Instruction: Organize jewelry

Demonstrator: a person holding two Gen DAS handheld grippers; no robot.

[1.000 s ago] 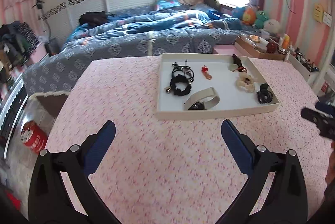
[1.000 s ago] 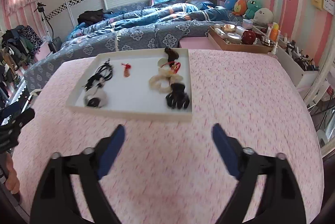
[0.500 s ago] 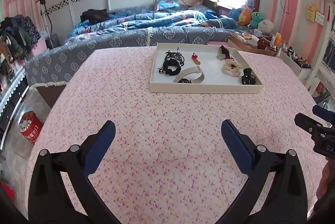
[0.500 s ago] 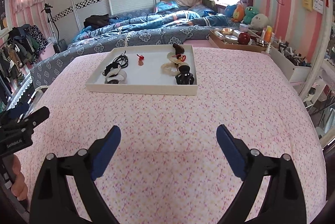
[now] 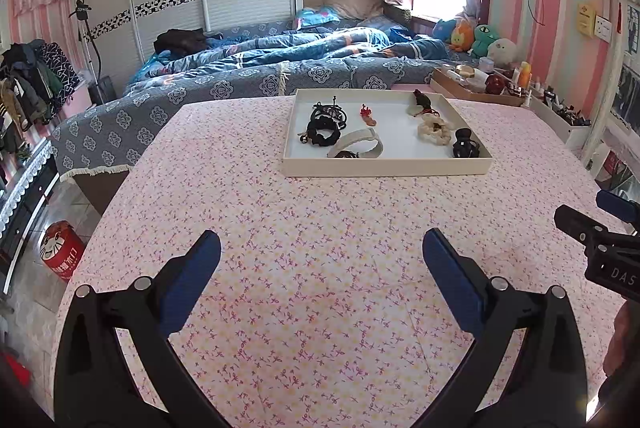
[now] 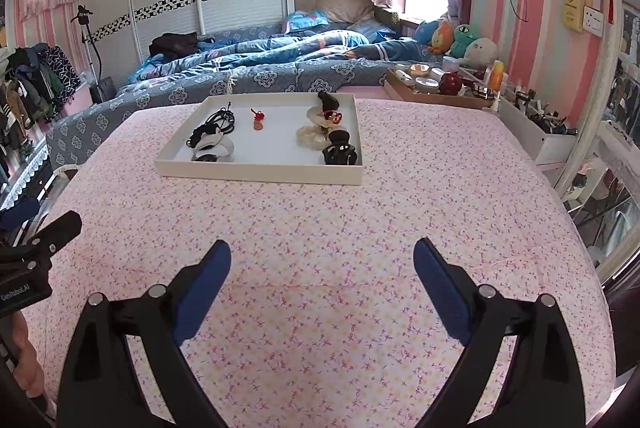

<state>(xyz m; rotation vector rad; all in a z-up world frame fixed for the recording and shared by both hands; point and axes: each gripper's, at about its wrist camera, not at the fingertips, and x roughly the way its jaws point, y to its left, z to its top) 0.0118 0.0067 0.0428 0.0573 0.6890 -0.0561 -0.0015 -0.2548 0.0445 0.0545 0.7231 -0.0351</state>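
Observation:
A shallow white tray point(image 5: 384, 168) point(image 6: 260, 174) sits at the far side of the pink floral table. It holds black cords and a scrunchie point(image 5: 325, 126), a watch with a pale strap point(image 5: 356, 148) point(image 6: 212, 150), a small red charm point(image 5: 366, 113) point(image 6: 258, 118), a cream scrunchie point(image 5: 434, 128), a black claw clip point(image 5: 464, 146) point(image 6: 340, 153) and a dark piece with red point(image 5: 422, 104). My left gripper point(image 5: 320, 264) and right gripper point(image 6: 322, 268) both hang open over the near part of the table, well short of the tray, nothing between their fingers.
A bed with blue quilts point(image 5: 280, 68) runs behind the table. A wooden tray of bottles and jars point(image 6: 436, 84) stands at the back right, a white shelf point(image 6: 540, 132) beside it. A red can point(image 5: 60, 252) is on the floor left. A hand point(image 6: 24, 360) holds the other gripper.
Both grippers have pulled back from the tray toward the near side of the table and risen a little; the tray looks smaller and farther. Both stay open and empty.

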